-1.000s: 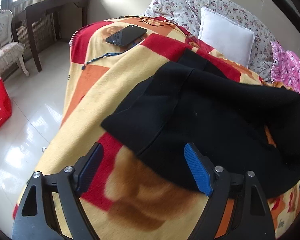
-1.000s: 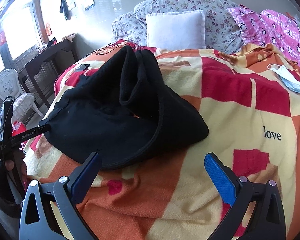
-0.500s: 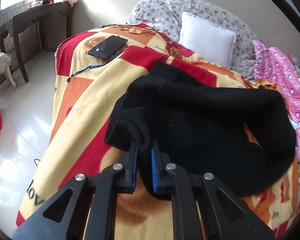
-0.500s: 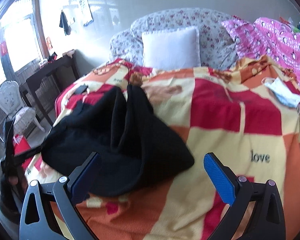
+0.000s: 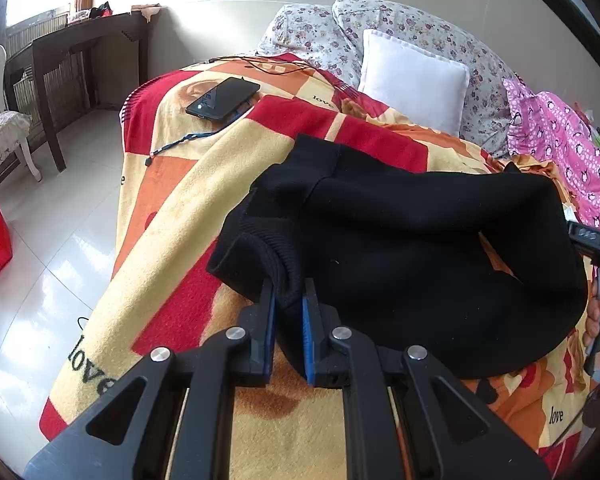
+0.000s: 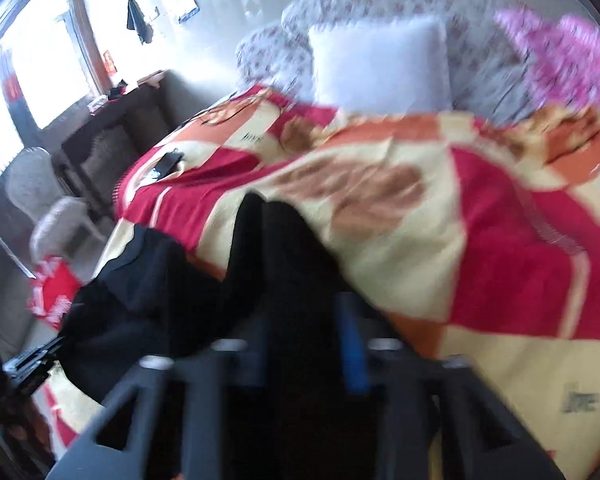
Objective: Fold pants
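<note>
Black pants (image 5: 412, 248) lie bunched on a red, orange and yellow blanket (image 5: 188, 216) on the bed. My left gripper (image 5: 287, 292) is shut on a ribbed edge of the pants at their near left corner. The right wrist view is blurred by motion. There my right gripper (image 6: 306, 312) has its jaws close together with black pants cloth (image 6: 204, 292) between them. The pants stretch away to the left in that view.
A black phone (image 5: 222, 98) with a cable lies on the blanket's far left. A white pillow (image 5: 414, 80) and floral cushions stand at the head. Pink bedding (image 5: 560, 136) lies at right. A dark desk, a white chair and a red bag stand on the tiled floor at left.
My left gripper shut on the pants' edge and holds it. My right gripper went from wide open to shut on the pants and is moving fast.
</note>
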The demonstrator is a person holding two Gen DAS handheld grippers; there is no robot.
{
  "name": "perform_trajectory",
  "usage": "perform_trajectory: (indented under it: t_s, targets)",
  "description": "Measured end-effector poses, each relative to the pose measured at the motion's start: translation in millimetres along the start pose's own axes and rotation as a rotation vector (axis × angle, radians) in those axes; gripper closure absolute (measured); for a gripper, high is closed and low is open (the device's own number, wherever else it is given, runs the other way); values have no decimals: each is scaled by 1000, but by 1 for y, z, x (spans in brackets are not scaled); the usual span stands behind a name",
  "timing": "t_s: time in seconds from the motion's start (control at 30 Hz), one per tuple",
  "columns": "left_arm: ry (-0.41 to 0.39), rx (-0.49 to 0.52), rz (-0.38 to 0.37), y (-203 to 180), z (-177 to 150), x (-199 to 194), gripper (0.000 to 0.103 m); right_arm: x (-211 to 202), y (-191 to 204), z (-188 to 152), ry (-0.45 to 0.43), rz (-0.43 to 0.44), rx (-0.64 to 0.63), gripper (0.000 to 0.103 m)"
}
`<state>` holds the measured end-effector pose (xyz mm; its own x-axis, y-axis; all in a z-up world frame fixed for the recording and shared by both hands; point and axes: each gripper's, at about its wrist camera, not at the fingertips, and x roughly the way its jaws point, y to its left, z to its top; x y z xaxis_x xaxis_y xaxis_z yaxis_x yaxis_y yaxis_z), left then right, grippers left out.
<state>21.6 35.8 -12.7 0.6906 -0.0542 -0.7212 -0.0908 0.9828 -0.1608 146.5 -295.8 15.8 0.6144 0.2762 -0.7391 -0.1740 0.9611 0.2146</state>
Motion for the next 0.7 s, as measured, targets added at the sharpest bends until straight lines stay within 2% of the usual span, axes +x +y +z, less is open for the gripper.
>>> perform_trajectory:
  t_s: [0.1,0.23,0.33,0.5,0.7]
  targets:
    - [1,-7,-11,3,-1,-1,94,-17,-14,-9,-64,-20,44,98]
    - [-1,-5,-6,2,0,-1,94,-78,-39,-31,-186,-64,95,98]
    - [5,-10,-5,3,-2,0,94,-117,-66,-54,-231,-92,164,98]
    - [13,2,11,1,-5,1,94,-146,-104,-102,-221,-101,263,99]
    - [8,24,43,-3,-10,2,94,-133,-127,-131,-174,-102,319,98]
